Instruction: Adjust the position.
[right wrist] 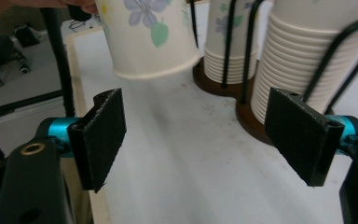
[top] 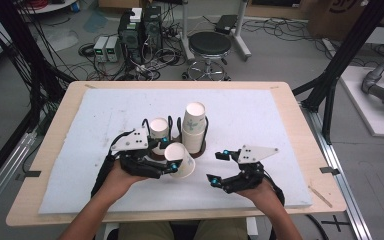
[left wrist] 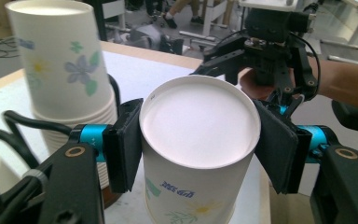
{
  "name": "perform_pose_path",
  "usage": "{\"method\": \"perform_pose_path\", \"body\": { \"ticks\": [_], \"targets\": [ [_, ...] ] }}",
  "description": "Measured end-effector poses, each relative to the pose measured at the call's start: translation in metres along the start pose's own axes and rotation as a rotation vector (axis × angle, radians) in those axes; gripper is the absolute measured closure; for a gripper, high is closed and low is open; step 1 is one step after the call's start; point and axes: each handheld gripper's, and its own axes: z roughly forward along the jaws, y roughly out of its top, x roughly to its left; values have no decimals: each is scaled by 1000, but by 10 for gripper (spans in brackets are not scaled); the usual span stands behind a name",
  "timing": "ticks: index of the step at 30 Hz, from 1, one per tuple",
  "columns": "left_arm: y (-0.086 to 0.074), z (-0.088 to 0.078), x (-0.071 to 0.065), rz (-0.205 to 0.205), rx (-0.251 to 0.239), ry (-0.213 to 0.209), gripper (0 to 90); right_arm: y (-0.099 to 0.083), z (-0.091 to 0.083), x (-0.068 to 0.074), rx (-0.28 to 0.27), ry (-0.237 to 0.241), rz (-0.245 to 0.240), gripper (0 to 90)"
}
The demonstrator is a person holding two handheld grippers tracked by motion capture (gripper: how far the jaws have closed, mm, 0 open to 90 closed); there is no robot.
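The left gripper [top: 172, 161] is clamped on a single paper cup [top: 181, 159], one black pad pressed to each side of the wall just under the rim, as the left gripper view makes plain [left wrist: 198, 123]. The cup is held clear of the white foam mat [top: 260, 120] near the middle of the table [top: 55, 125], just in front of the cup holder [top: 200, 146]. In the high view its long axis is tilted, the open mouth turned up and toward the person and the closed base pointing away toward the holder; in the right gripper view the base [right wrist: 156, 67] hangs above the mat with a gap beneath it. The holder is a dark wooden base with black wire loops (two bays can be made out), each carrying an upright stack of nested cups: a taller stack [top: 194, 126] on the right and a shorter stack [top: 158, 131] on the left, mouths up. The held cup sits just beside the taller stack; whether they touch cannot be told. The right gripper [top: 219, 167] rests low over the mat to the right of the holder, its jaws spread wide with nothing between them, pointing left toward the cups [right wrist: 205, 140].
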Motion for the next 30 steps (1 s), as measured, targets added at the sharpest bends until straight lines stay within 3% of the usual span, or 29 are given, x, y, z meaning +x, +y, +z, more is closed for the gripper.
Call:
{"method": "perform_pose_path", "body": {
  "ticks": [12,30],
  "targets": [
    [-2,16,-7,9,22,-49,375,8,25,7,23,100,-34,213],
    [-3,29,-12,1,14,-106,375,7,42,9,13,177,-44,220]
  ]
}}
